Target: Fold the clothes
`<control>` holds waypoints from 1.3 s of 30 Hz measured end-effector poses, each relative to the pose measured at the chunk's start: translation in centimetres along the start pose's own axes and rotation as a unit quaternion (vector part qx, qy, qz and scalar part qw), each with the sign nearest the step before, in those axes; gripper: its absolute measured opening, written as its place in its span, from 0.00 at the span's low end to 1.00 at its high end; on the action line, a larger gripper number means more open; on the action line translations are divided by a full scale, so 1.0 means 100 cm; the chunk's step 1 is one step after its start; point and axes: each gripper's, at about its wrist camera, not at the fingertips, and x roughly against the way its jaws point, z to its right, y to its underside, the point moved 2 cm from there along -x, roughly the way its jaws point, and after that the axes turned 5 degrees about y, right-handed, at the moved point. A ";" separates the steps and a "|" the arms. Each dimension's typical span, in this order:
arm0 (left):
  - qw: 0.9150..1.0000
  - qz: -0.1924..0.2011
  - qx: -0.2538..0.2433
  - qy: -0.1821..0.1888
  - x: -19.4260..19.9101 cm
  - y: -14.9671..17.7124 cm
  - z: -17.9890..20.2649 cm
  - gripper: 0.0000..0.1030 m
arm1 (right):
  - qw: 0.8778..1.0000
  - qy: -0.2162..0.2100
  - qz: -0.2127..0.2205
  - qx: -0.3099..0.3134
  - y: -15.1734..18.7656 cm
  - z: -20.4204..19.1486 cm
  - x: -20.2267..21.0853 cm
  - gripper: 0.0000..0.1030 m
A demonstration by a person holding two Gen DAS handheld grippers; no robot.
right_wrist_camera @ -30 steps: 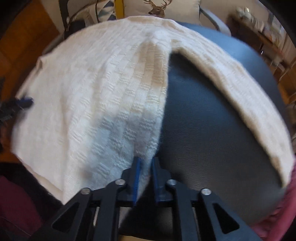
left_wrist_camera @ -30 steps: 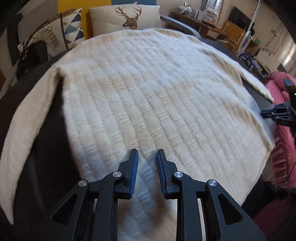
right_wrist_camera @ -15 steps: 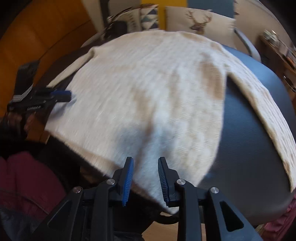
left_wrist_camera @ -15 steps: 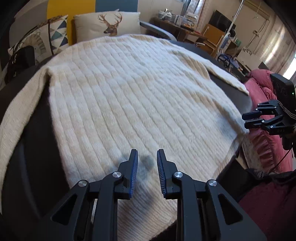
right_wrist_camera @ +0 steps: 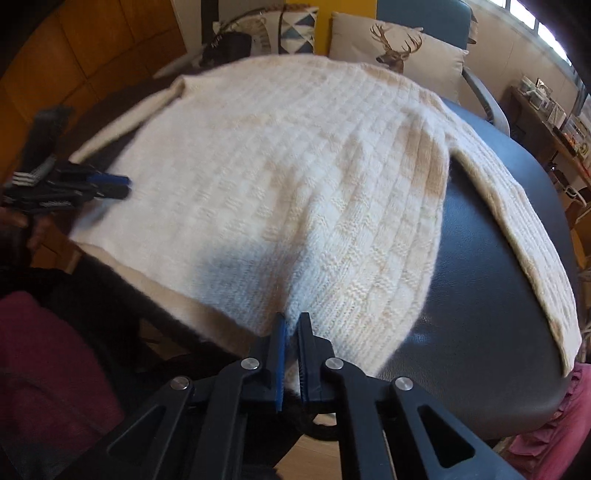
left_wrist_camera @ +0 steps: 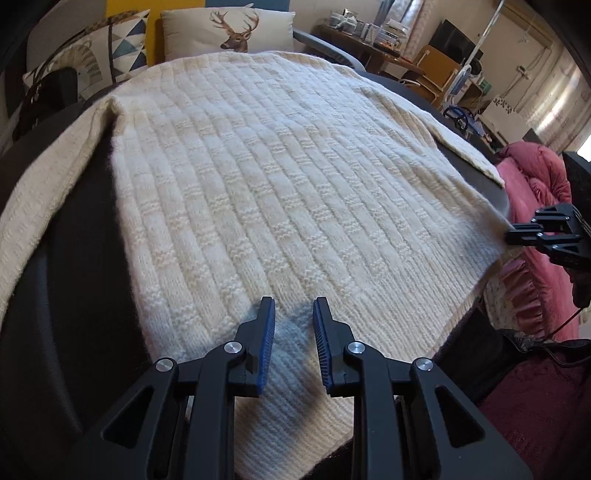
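A cream knitted sweater (left_wrist_camera: pixel 277 177) lies spread flat on a dark round table (left_wrist_camera: pixel 74 277), one sleeve (left_wrist_camera: pixel 48 173) trailing off to the left. My left gripper (left_wrist_camera: pixel 293 314) hovers open over the hem, nothing between its blue pads. At the far right of the left wrist view, my right gripper (left_wrist_camera: pixel 511 232) meets the hem's corner. In the right wrist view, my right gripper (right_wrist_camera: pixel 291 325) is shut on the sweater (right_wrist_camera: pixel 295 166) at its ribbed hem. The other sleeve (right_wrist_camera: pixel 535 229) lies across the table (right_wrist_camera: pixel 480 277). My left gripper (right_wrist_camera: pixel 123 184) shows at the left edge.
A deer cushion (left_wrist_camera: pixel 229 29) and a patterned cushion (left_wrist_camera: pixel 92 51) stand behind the table. Pink ruffled bedding (left_wrist_camera: pixel 535 192) lies to the right, dark red fabric (right_wrist_camera: pixel 44 369) below the near edge. A cluttered desk (left_wrist_camera: pixel 369 33) is at the back.
My right gripper, open half a second ago, has closed on the sweater's hem. The left gripper stayed open and shifted only slightly over the hem.
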 end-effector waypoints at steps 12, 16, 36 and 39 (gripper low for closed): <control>0.996 0.038 0.010 0.081 0.026 -0.031 0.002 0.23 | 0.992 -0.047 -0.110 0.028 0.040 0.009 -0.058 0.11; 0.996 0.027 -0.020 0.087 0.009 -0.039 0.024 0.23 | 0.996 -0.017 -0.088 0.001 0.027 0.031 -0.065 0.19; 0.990 0.005 -0.021 0.141 0.005 -0.040 0.023 0.23 | 0.994 0.047 -0.017 -0.096 -0.014 0.121 -0.074 0.19; 0.994 -0.006 -0.025 0.103 -0.009 -0.050 0.020 0.23 | 0.994 0.023 0.015 -0.105 -0.039 0.119 -0.083 0.21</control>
